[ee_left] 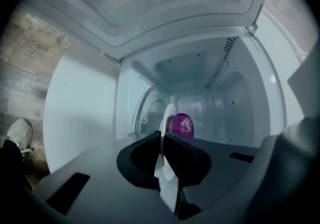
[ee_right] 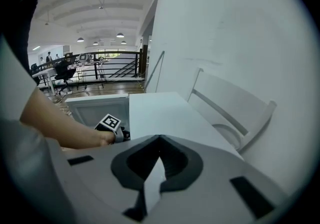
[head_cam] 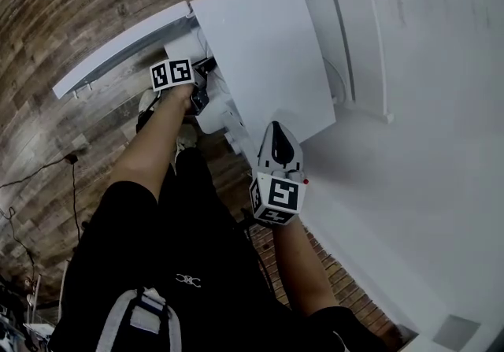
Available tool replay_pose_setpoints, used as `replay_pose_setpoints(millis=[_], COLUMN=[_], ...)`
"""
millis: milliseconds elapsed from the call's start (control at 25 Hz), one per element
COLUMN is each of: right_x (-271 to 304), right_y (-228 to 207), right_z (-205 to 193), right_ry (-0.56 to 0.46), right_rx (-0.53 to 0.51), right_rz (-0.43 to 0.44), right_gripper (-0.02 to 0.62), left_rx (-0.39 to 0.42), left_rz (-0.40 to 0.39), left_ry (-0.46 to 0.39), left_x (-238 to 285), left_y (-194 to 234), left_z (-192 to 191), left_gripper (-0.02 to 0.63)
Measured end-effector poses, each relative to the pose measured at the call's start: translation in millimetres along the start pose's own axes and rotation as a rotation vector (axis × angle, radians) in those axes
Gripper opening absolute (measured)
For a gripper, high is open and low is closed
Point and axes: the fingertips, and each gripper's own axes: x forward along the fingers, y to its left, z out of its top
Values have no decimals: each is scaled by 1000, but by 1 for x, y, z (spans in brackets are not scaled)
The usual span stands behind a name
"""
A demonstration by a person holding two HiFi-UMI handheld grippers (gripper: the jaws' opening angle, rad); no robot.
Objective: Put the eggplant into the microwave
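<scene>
The white microwave (head_cam: 268,51) stands with its door (head_cam: 118,47) swung open to the left. My left gripper (head_cam: 201,97) reaches into the opening. In the left gripper view, my left gripper (ee_left: 162,137) is shut on the rim of a thin white plate (ee_left: 168,117), seen edge-on inside the cavity. A purple eggplant (ee_left: 180,125) sits just beyond the jaws, against the plate. My right gripper (head_cam: 277,136) hangs above the microwave's near corner. In the right gripper view, my right gripper (ee_right: 159,140) has its tips together with nothing held, over the microwave top (ee_right: 160,110).
A white rack-like frame (head_cam: 354,43) stands just right of the microwave on the white counter (head_cam: 425,185). The floor (head_cam: 47,12) below is wood plank, with a cable (head_cam: 71,161) lying on it. My shoe (ee_left: 17,135) shows beneath the door.
</scene>
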Motion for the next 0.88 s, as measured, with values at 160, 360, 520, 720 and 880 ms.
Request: replay_pose_setpoints(millis=[160, 360, 520, 720, 880], right_x=[-3, -7, -8, -2, 1], right_y=[-6, -9, -10, -8, -5], right_z=[-10, -15, -23, -26, -20], right_ry=[23, 25, 40, 48, 33], right_rx=[-10, -33, -31, -41, -37], right_rz=[-5, -1, 6, 18, 29], right_gripper=[8, 8, 8, 8, 8], left_rx=[75, 208, 485, 822, 883], left_rz=[60, 119, 245, 403, 433], left_ry=[17, -11, -50, -107, -149], left_x=[10, 16, 13, 13, 4], left_y=[4, 3, 0, 1, -1], left_z=[-7, -6, 1, 16, 28], left_gripper=[15, 14, 49, 135, 245])
